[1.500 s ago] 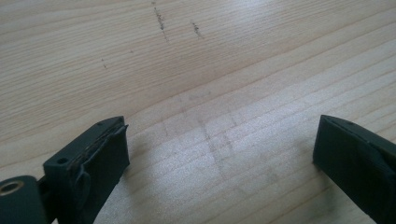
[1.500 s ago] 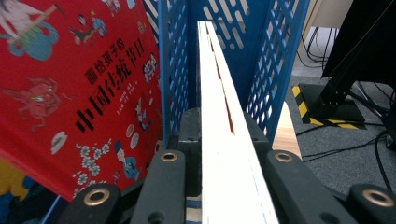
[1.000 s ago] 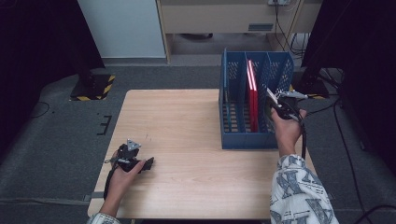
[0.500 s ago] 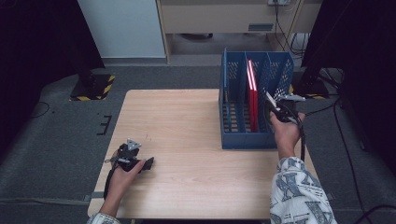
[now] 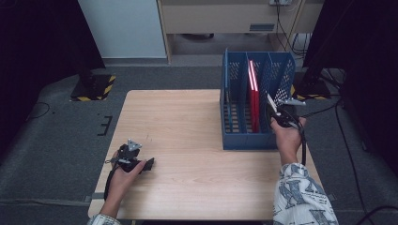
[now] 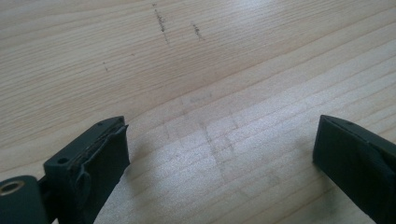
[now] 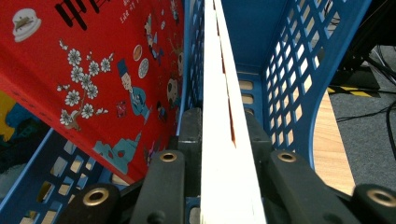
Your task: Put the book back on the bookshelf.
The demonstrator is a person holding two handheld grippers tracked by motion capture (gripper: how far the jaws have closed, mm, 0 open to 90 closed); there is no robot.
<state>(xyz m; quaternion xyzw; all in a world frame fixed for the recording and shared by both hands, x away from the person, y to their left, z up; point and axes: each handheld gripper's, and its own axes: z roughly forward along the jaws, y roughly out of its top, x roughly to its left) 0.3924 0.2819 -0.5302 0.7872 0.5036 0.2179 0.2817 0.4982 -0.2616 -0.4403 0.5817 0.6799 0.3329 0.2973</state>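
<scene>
I am working over a pale wooden worktop (image 5: 197,131) that stands on grey carpet, with a light cabinet and dark stands behind it. The landmark is the blue mesh file rack (image 5: 234,98) at the worktop's far right part. In my right gripper view a thin book (image 7: 222,116) runs edge-on straight up the middle, its pale page edge towards the camera and a sliver of red cover showing along it; it sits inside the rack, between a blue mesh divider and the rack's mesh wall. The right gripper (image 5: 278,112) is at the rack's right front corner, and its jaws are closed nearly all the way onto that book, one pad pressed to each face, so I have hold of it. Just beyond the divider, in the next compartment, a red illustrated book (image 7: 93,70) leans; from the high view the red book (image 5: 254,96) stands upright in the rack's middle slot.

Well away from the rack, at the worktop's near left, the left gripper (image 5: 148,164) lies low over the bare wood in my left hand (image 5: 123,174). Its jaws stand wide apart with nothing between them but wood grain and a few dark scuffs.
</scene>
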